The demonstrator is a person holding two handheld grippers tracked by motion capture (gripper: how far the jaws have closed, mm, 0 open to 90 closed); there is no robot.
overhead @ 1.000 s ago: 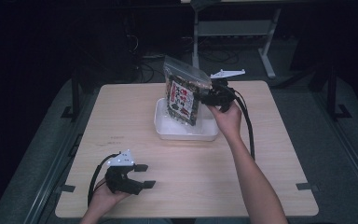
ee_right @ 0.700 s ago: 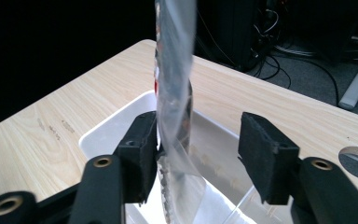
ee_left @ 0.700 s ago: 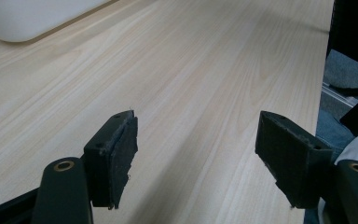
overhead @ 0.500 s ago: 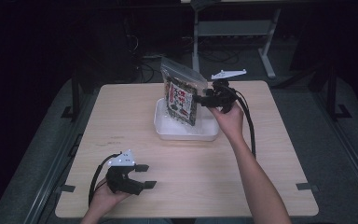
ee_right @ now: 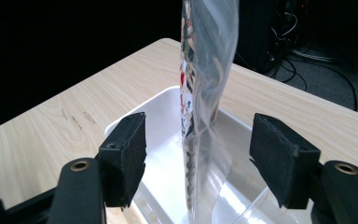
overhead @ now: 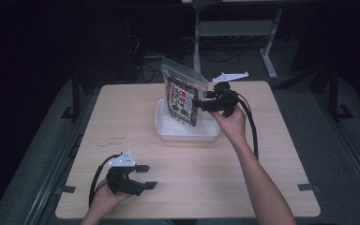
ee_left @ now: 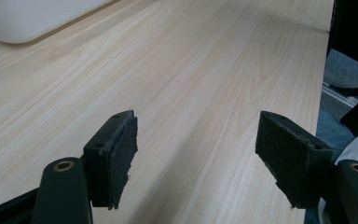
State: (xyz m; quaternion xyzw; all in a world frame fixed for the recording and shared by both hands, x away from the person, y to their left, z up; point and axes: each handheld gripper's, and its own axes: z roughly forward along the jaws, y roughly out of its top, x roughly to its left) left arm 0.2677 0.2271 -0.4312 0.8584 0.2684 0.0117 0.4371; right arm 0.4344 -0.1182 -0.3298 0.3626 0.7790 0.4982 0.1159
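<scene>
dark room, pale wooden table (overhead: pixel 262 187). your right gripper (ee_right: pixel 198 158) has just been opening; the snack bag (overhead: pixel 183 96) stands released between its jaws, upright in the white tray (overhead: pixel 187 136) near the far edge. placement looks complete. your left gripper (overhead: pixel 143 176) rests open at the near-left corner.

Wooden table (overhead: pixel 272 154): white tray (overhead: pixel 168 131); left gripper (overhead: pixel 146 176) seemingly resting.

Each hand-held gripper, left gripper (overhead: pixel 143 176) and right gripper (overhead: pixel 198 102), has a black body, a black trailing cable, a light grey three-cornered top plate, and two black jaws with dark, rough-textured rectangular pads (ee_right: pixel 126 156) and a brass-coloured eyelet at each base; forearms are unsleeved.
</scene>
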